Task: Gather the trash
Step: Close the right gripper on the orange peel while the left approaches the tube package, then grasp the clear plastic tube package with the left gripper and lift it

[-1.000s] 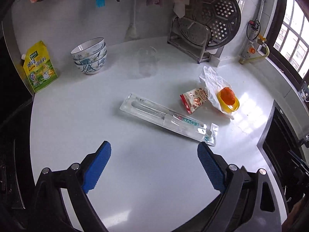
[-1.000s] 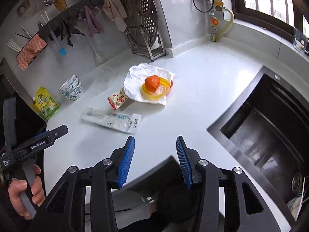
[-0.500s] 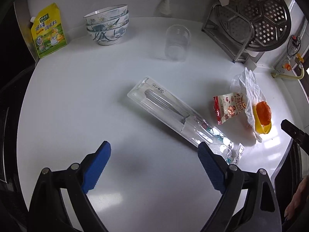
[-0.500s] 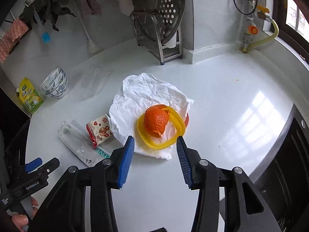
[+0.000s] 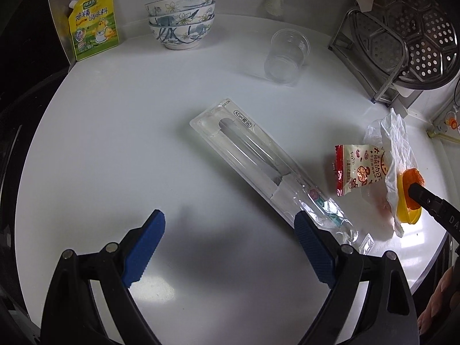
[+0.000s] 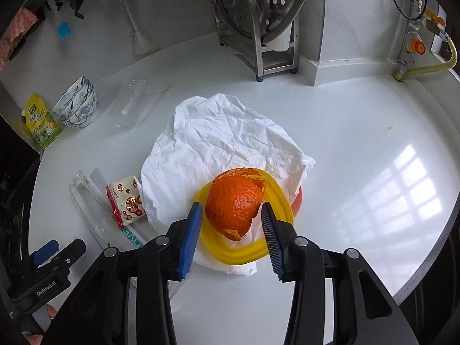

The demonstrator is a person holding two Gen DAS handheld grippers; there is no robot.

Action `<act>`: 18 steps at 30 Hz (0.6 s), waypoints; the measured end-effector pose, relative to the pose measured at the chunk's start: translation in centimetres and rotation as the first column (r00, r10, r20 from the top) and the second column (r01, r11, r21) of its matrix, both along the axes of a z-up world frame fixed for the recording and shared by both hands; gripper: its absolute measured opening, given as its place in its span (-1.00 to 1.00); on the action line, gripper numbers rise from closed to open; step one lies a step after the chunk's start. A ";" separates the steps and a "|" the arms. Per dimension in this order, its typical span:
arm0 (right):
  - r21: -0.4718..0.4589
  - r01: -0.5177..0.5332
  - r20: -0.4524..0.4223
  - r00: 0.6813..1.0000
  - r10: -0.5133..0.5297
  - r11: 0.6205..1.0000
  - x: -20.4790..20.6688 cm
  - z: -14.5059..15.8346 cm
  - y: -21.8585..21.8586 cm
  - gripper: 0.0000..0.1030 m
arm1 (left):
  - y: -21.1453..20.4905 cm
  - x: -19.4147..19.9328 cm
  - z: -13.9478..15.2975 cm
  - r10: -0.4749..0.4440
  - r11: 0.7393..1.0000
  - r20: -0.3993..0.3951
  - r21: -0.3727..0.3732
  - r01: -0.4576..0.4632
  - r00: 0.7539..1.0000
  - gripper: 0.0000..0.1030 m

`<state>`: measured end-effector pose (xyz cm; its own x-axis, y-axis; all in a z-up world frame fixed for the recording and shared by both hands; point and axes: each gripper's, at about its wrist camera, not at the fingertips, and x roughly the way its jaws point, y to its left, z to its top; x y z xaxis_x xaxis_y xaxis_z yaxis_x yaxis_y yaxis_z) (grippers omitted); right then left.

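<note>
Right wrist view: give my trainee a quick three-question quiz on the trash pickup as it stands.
1. True or false: the right gripper brackets the orange peel.
2. What does the peel sit on? A) yellow ring over a white tissue B) bowls C) clear cup
3. Which trash lies nearest the left gripper?

Key: 1 true, its fingers just closing in, not yet pressing. 2 A. 3 the clear blister pack.

Both grippers are showing black frames with silver screws and ribbed blue pads (image 6: 190, 238); the left gripper (image 5: 228, 251) is wearing white "GenRoboLAI" lettering, seen from the right wrist.
</note>
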<state>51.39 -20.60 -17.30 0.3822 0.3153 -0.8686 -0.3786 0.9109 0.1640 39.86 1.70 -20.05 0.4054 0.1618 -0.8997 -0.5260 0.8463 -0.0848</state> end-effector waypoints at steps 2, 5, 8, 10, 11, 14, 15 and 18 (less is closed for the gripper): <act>0.002 -0.013 0.003 1.000 0.013 1.000 -0.1 0.0 0.1 -0.47 | 0.2 0.1 -0.4 0.014 1.000 -0.006 -0.017 -0.014 1.000 0.74; 0.007 -0.035 0.018 0.999 0.035 0.999 -0.3 0.2 0.2 -0.57 | 0.3 0.3 -0.7 0.029 0.999 -0.002 -0.041 -0.029 1.000 0.74; 0.002 -0.049 0.035 0.998 0.049 0.999 -0.2 0.4 0.2 -0.58 | 0.0 0.8 -0.8 0.035 0.998 -0.001 -0.061 -0.035 0.999 0.74; 0.003 -0.050 0.041 0.998 0.050 0.999 -0.1 0.6 0.0 -0.58 | -0.1 1.2 -0.8 0.044 0.996 0.007 -0.082 -0.043 0.999 0.74; 0.007 -0.049 0.042 0.998 0.049 0.999 0.0 0.7 -0.1 -0.58 | -0.3 1.4 -0.9 0.048 0.995 0.006 -0.083 -0.048 0.999 0.74; 0.013 -0.046 0.046 0.998 0.045 0.999 0.3 0.9 -0.4 -0.58 | -0.6 2.2 -1.2 0.061 0.994 -0.005 -0.087 -0.061 0.998 0.74; 0.014 -0.048 0.045 0.998 0.047 0.999 0.4 0.9 -0.4 -0.58 | -0.7 2.5 -1.3 0.068 0.994 -0.009 -0.086 -0.069 0.998 0.74; 0.018 -0.050 0.053 0.997 0.049 0.999 0.4 1.1 -0.6 -0.58 | -0.9 3.1 -1.6 0.085 0.992 -0.017 -0.089 -0.086 0.996 0.74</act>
<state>51.83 -21.18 -16.22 0.4103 0.3515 -0.8415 -0.4320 0.8875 0.1601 42.99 0.77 -21.60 0.3812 0.1136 -0.9175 -0.5975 0.7875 -0.1508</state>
